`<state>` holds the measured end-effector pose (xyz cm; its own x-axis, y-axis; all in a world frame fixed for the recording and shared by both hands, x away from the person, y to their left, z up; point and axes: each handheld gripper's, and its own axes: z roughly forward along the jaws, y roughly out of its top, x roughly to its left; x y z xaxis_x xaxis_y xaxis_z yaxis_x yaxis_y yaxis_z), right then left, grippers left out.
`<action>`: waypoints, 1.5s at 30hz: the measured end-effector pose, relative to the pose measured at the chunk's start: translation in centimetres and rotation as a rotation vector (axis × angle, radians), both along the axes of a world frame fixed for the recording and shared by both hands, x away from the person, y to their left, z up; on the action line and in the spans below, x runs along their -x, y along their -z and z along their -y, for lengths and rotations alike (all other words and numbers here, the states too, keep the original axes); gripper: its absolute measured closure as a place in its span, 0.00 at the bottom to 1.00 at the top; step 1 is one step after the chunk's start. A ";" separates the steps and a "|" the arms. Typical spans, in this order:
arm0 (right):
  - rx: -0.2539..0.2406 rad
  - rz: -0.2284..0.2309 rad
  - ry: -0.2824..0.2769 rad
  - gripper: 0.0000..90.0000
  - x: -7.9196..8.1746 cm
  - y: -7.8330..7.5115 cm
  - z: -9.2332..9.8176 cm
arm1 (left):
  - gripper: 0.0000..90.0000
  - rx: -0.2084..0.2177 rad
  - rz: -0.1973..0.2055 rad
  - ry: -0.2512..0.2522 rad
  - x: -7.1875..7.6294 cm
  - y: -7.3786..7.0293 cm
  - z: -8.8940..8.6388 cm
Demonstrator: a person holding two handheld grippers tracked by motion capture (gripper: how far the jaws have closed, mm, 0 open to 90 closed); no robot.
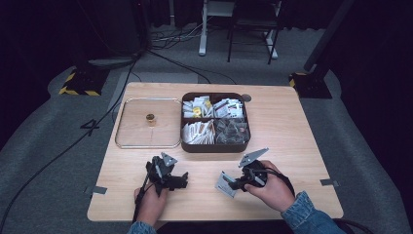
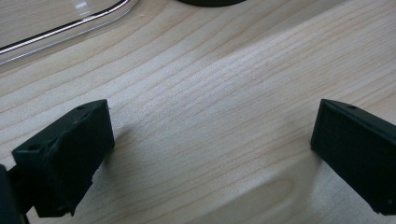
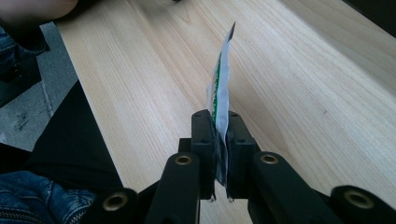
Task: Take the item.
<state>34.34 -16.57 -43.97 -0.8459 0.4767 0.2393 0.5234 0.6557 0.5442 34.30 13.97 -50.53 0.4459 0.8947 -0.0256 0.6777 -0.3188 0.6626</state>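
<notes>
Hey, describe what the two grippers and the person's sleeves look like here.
Both grippers are black, each topped by a grey three-cornered plate. The left gripper trails a black cable towards the table's near edge; its jaws are blocky with fine-textured inner faces. The right gripper has jointed black links with brass-coloured pivots. The sleeves are blue denim.

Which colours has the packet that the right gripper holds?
The packet is white with green print, seen best in the right gripper view.
</notes>
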 end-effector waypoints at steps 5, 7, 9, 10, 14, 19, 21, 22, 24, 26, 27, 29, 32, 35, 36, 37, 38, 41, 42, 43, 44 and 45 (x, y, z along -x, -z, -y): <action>0.007 -0.006 0.009 0.90 -0.2 0.2 0.1 | 0.00 0.000 0.000 0.000 0.0 0.0 0.0; 0.018 0.008 0.016 0.81 -0.3 0.4 0.1 | 0.00 0.000 0.000 0.000 0.0 0.0 0.0; 0.022 0.043 0.026 0.71 -0.4 0.5 0.2 | 0.00 0.000 0.000 0.000 0.0 0.0 0.0; 0.017 0.059 0.026 0.65 -0.5 0.6 0.2 | 0.00 -0.001 0.001 0.000 0.0 0.0 0.0; 0.001 0.114 0.055 0.51 -0.8 0.7 0.4 | 0.00 0.000 0.000 0.000 0.0 0.0 0.0; 0.003 0.149 0.073 0.49 -1.1 0.4 0.7 | 0.00 0.000 0.000 0.000 0.0 0.0 0.0; 0.002 0.154 0.075 0.49 -1.1 0.3 0.8 | 0.00 -0.001 0.001 0.000 0.0 0.0 0.0; 0.000 0.159 0.077 0.49 -1.2 0.3 0.8 | 0.00 -0.001 0.001 0.000 0.0 0.0 0.0; -0.005 0.165 0.080 0.49 -1.2 0.1 0.9 | 0.00 -0.001 0.001 0.000 0.0 0.0 0.0; -0.012 0.170 0.081 0.48 -1.3 -0.2 1.0 | 0.00 0.000 0.000 0.000 0.0 0.0 0.0; -0.015 0.173 0.083 0.48 -1.3 -0.3 1.0 | 0.00 0.000 0.000 0.000 0.0 0.0 0.0; -0.019 0.179 0.085 0.48 -1.5 -0.7 1.1 | 0.00 0.000 0.000 0.000 0.0 0.0 0.0; -0.025 0.190 0.089 0.46 -1.7 -1.3 1.5 | 0.00 0.000 0.000 0.000 0.0 0.0 0.0; -0.036 0.206 0.108 0.46 -2.0 -2.0 2.2 | 0.00 0.000 0.000 0.000 0.0 0.0 0.0; -0.038 0.209 0.117 0.46 -2.0 -2.2 2.5 | 0.00 0.000 0.000 0.000 0.0 0.0 0.0; -0.039 0.214 0.124 0.46 -2.1 -2.4 2.7 | 0.00 0.000 0.000 0.000 0.0 0.0 0.0; -0.039 0.222 0.137 0.46 -2.3 -2.7 3.3 | 0.00 0.000 0.000 0.000 0.0 0.0 0.0; -0.038 0.229 0.150 0.46 -2.6 -3.1 3.9 | 0.00 0.000 0.001 0.001 0.0 0.0 0.0; -0.040 0.232 0.157 0.45 -2.7 -3.3 4.2 | 0.00 0.001 0.001 0.000 0.0 0.0 0.0; -0.042 0.237 0.165 0.45 -2.8 -3.4 4.5 | 0.00 -0.001 0.001 0.000 0.0 0.0 0.0; -0.046 0.241 0.171 0.45 -3.0 -3.6 4.8 | 0.00 0.000 0.000 0.000 0.0 0.0 0.0; -0.045 0.242 0.177 0.44 -3.1 -3.7 5.1 | 0.00 0.000 0.000 0.000 0.0 0.0 0.0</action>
